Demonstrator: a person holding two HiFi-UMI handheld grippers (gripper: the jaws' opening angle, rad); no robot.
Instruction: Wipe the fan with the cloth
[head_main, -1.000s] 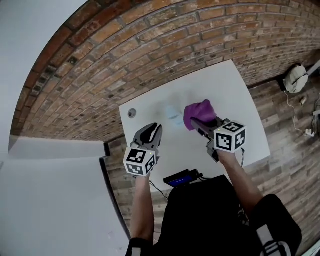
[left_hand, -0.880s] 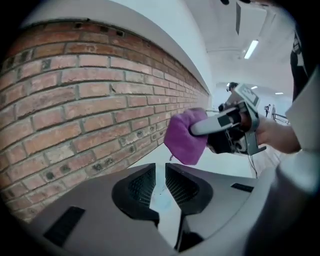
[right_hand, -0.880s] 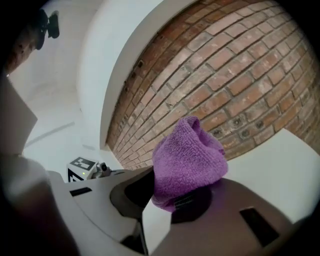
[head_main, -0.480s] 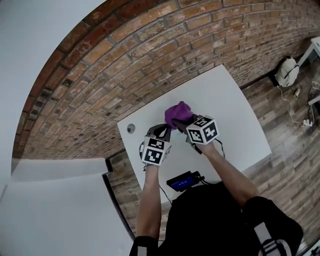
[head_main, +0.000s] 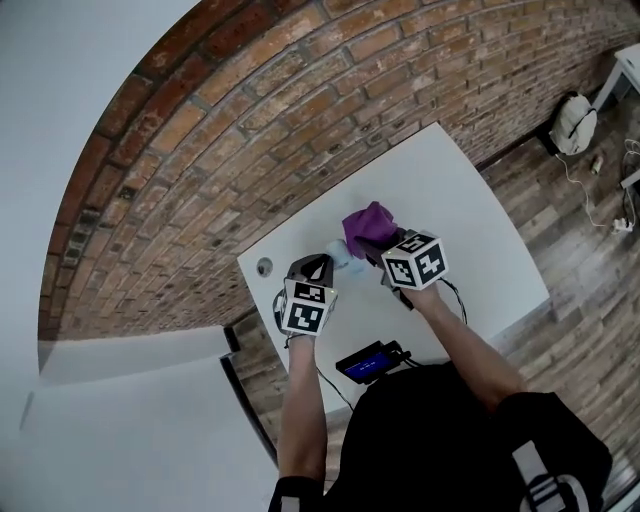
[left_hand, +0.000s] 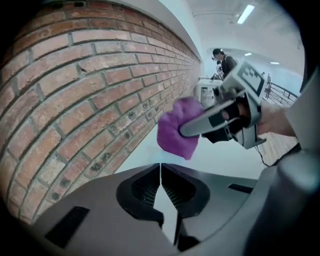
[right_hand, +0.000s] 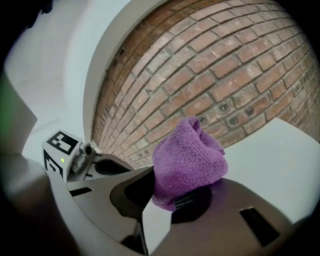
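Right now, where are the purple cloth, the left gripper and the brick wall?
purple cloth (right_hand: 187, 155), right gripper view, middle of the bunched-up fabric.
left gripper (left_hand: 160, 170), left gripper view, midway between its closed fingertips.
brick wall (head_main: 230, 150), head view, middle of the bricks.

Left forearm (head_main: 301, 400) and right forearm (head_main: 468, 348) are reaching forward, side by side. Left hand-held gripper (head_main: 320, 263) is pitching downward; its jaws have just been closing and are nearly meeting, nothing seen between. Right hand-held gripper (head_main: 378, 252) is clamping the purple cloth (head_main: 366, 224).
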